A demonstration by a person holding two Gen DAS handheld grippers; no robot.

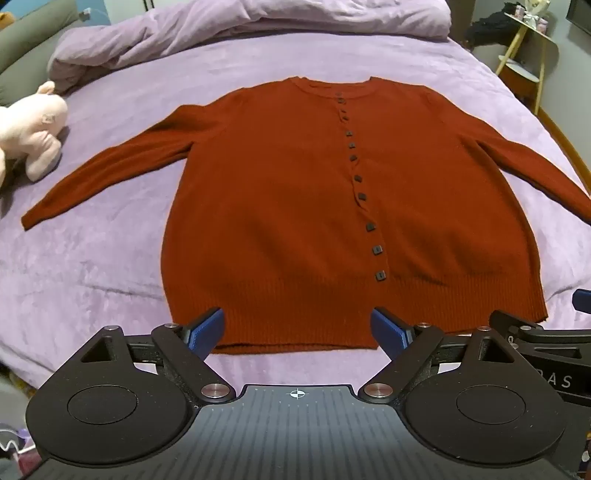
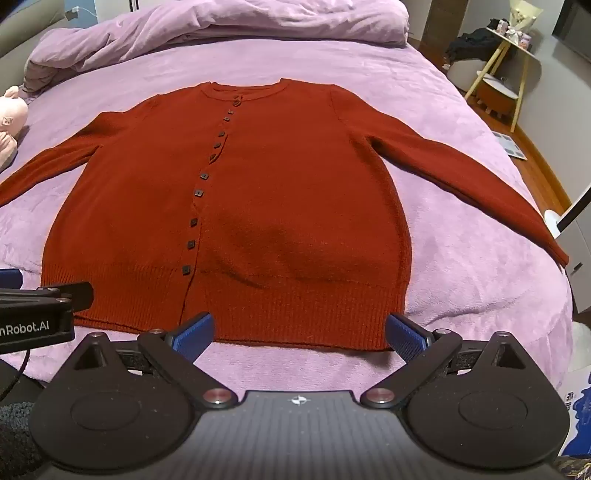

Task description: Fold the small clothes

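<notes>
A rust-red buttoned cardigan (image 1: 280, 206) lies flat, front up, on the purple bedspread, sleeves spread out to both sides, hem nearest me. It also shows in the right wrist view (image 2: 280, 206). My left gripper (image 1: 297, 334) is open and empty, its blue pads just above the hem's left half. My right gripper (image 2: 301, 334) is open and empty above the hem's right half. Each gripper shows at the edge of the other's view, the right gripper (image 1: 535, 332) and the left gripper (image 2: 37, 310).
A pink plush toy (image 1: 33, 133) lies at the bed's left. A bunched purple duvet (image 1: 240, 29) lies at the head of the bed (image 1: 92, 258). A yellow-legged side table (image 2: 509, 62) stands on the floor at the right, beyond the bed's edge.
</notes>
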